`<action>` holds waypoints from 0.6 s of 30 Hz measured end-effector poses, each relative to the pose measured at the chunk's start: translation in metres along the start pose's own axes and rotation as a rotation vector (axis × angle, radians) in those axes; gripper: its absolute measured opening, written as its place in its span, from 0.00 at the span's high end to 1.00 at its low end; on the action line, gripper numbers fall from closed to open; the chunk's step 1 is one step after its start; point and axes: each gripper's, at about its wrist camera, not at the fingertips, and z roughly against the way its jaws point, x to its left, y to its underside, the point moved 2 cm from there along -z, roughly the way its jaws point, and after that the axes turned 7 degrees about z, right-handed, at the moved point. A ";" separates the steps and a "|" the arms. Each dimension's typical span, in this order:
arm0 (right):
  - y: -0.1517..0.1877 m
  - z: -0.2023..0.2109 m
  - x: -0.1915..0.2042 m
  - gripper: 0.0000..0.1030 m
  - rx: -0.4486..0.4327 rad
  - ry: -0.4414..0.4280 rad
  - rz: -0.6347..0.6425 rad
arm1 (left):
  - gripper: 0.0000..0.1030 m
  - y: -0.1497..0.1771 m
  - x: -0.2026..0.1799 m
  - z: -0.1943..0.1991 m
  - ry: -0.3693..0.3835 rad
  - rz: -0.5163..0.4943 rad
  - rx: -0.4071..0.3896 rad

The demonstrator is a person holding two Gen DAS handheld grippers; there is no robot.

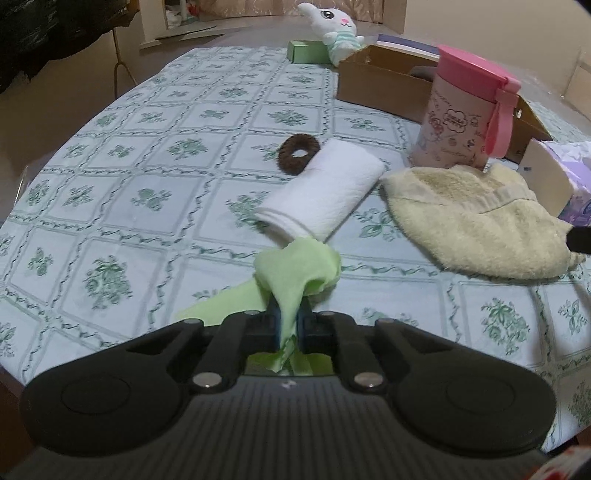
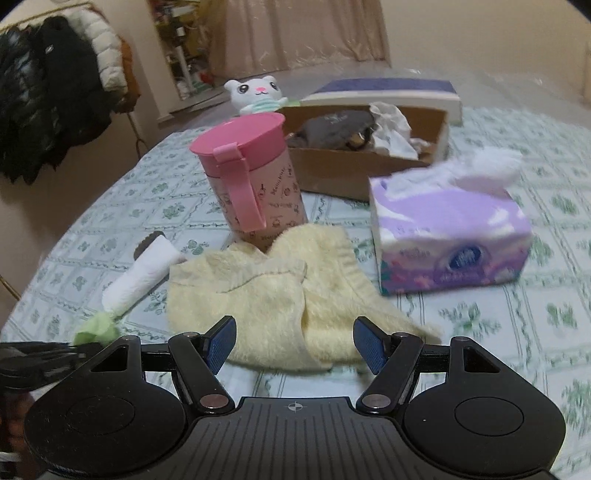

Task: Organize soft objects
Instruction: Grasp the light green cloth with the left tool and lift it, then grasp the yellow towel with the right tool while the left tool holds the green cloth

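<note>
My left gripper (image 1: 289,317) is shut on a light green cloth (image 1: 295,267) and holds it just above the tablecloth; the cloth also shows in the right wrist view (image 2: 98,326). Beyond it lie a rolled white towel (image 1: 328,195) (image 2: 146,273) and a brown hair scrunchie (image 1: 298,152). A crumpled pale yellow towel (image 1: 476,221) (image 2: 273,295) lies to the right. My right gripper (image 2: 294,343) is open, its blue pads on either side of the yellow towel's near edge, just above it. A white plush cat (image 1: 338,27) (image 2: 258,94) sits at the far end.
A pink lidded cup (image 1: 465,110) (image 2: 251,173) stands behind the yellow towel. An open cardboard box (image 1: 388,85) (image 2: 362,166) with soft items in it stands at the back. A purple tissue pack (image 2: 450,236) is at right. A green box (image 1: 306,51) is by the plush.
</note>
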 end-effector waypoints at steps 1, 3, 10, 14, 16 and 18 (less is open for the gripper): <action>-0.001 -0.003 0.001 0.32 -0.001 -0.001 0.019 | 0.91 -0.001 0.003 0.001 -0.003 0.003 0.001; -0.004 -0.012 0.004 0.32 0.001 0.014 0.062 | 0.91 -0.001 0.008 0.002 -0.013 0.007 0.000; -0.013 -0.045 0.007 0.32 -0.005 0.033 0.108 | 0.91 -0.002 0.013 -0.001 -0.018 0.015 0.008; -0.008 -0.063 0.009 0.32 0.032 0.015 0.091 | 0.91 -0.001 0.012 -0.001 -0.019 0.012 0.007; -0.002 -0.066 0.011 0.38 0.047 0.003 0.102 | 0.91 -0.002 0.013 -0.001 -0.013 0.017 0.009; 0.003 -0.064 0.013 0.63 0.049 0.000 0.141 | 0.91 -0.002 0.014 -0.001 -0.011 0.018 0.010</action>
